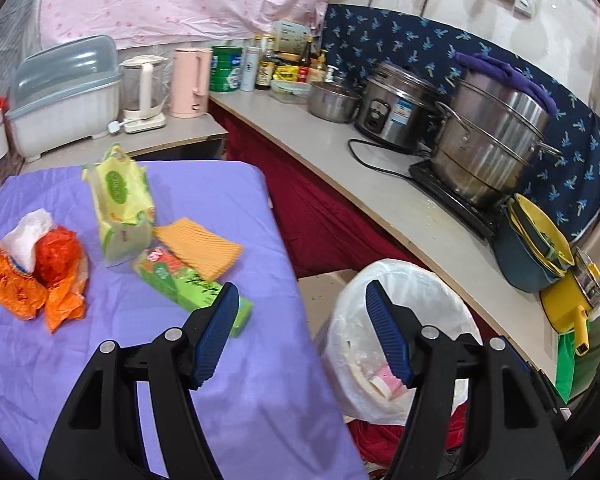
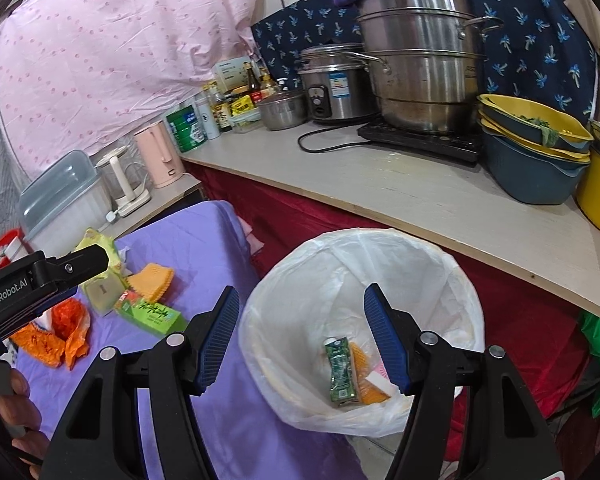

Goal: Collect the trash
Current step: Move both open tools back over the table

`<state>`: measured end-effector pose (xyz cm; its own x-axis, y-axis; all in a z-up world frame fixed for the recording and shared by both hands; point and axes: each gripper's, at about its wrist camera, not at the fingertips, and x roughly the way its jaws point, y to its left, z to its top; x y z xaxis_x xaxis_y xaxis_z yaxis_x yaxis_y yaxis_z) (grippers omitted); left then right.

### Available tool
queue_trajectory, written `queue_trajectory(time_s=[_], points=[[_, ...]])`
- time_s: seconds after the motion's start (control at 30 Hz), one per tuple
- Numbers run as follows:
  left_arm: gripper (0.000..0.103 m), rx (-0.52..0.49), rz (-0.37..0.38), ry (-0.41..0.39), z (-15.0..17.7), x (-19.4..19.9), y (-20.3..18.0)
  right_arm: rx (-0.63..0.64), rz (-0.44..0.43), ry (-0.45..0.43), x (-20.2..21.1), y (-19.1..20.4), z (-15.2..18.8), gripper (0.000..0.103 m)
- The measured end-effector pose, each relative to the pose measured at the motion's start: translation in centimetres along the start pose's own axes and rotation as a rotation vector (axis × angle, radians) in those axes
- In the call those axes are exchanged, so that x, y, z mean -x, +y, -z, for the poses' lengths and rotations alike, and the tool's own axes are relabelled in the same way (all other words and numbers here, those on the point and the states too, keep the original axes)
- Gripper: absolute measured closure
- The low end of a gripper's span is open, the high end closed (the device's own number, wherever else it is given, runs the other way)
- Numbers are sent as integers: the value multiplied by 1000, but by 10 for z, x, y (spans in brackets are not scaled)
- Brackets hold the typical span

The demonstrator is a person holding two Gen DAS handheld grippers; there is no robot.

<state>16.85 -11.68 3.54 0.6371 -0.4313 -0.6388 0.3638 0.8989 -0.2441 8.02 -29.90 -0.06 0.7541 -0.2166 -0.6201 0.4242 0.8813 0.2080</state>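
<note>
The purple-clothed table (image 1: 220, 360) carries orange plastic wrappers (image 1: 32, 276) at nine o'clock. The white-lined round trash bin (image 2: 340, 264) holds a crumpled green carton (image 2: 342, 372). Left gripper (image 1: 302, 336) and right gripper (image 2: 302, 340) gape empty.
</note>
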Motion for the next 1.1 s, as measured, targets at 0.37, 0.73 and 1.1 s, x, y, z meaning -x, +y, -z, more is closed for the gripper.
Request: queue_trajectory(time_s=[0.37,0.73,1.1], points=[[40,91,-125,-23,8,26,80,75,-75,31,-4,63,15,40],[29,186,-267,-33,22,48,168,134,-140,81,-17,122,34,40],[23,273,-401,-11,41,55,252,186,-174,137,-38,174,56,40]])
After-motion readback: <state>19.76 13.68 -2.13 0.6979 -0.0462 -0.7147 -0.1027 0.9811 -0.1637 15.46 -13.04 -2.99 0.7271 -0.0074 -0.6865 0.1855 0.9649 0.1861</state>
